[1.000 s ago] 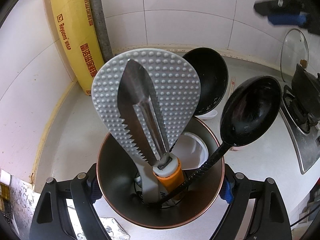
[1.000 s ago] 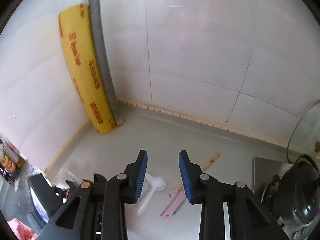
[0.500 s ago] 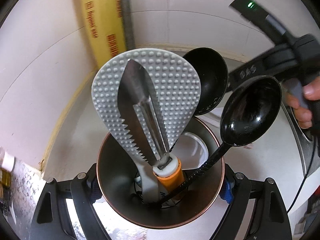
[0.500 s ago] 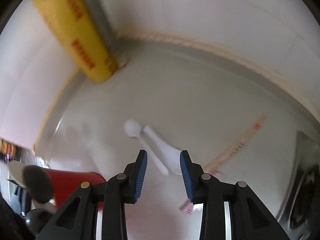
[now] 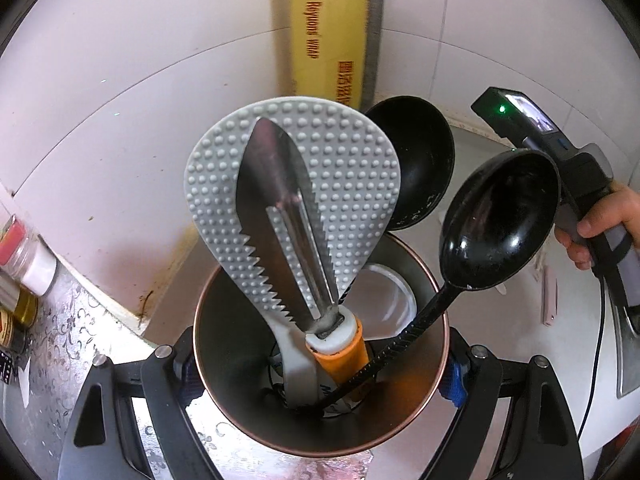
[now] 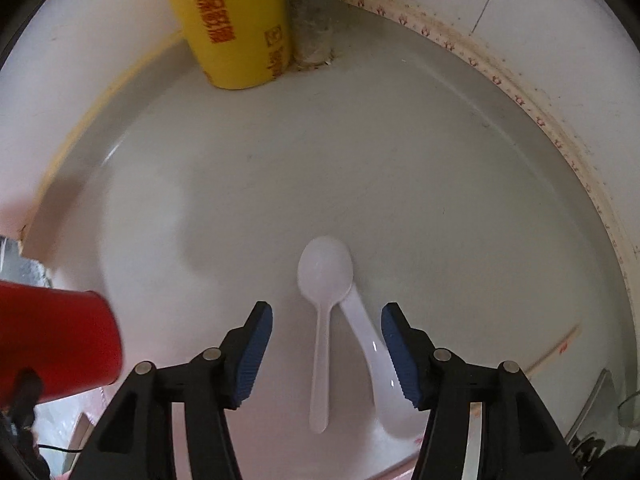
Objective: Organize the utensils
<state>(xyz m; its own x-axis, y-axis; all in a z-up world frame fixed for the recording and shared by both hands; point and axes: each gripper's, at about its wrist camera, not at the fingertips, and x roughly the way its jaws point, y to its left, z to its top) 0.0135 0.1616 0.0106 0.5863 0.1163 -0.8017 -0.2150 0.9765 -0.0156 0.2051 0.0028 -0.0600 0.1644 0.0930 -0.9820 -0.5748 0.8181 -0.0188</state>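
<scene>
As the jaws widen over the table: two white spoons lie side by side, still on the surface.
Risk: both spoons sit inside one span, so closing now may catch the pair, or skid the thin one off its neighbour.
Plastic spoon (image 6: 320, 344): bowl away from the right gripper (image 6: 326, 352), handle running back midway between the spread jaws, untouched.
Ceramic spoon (image 6: 376, 364): touching the plastic spoon, just inside the right-side jaw.
Chopsticks (image 6: 554, 350): well right of the plastic spoon.
Left gripper (image 5: 318, 376): jaws clamped on the metal cup (image 5: 224, 340) holding a rice paddle (image 5: 352, 184), peeler (image 5: 280, 232) and ladles.
</scene>
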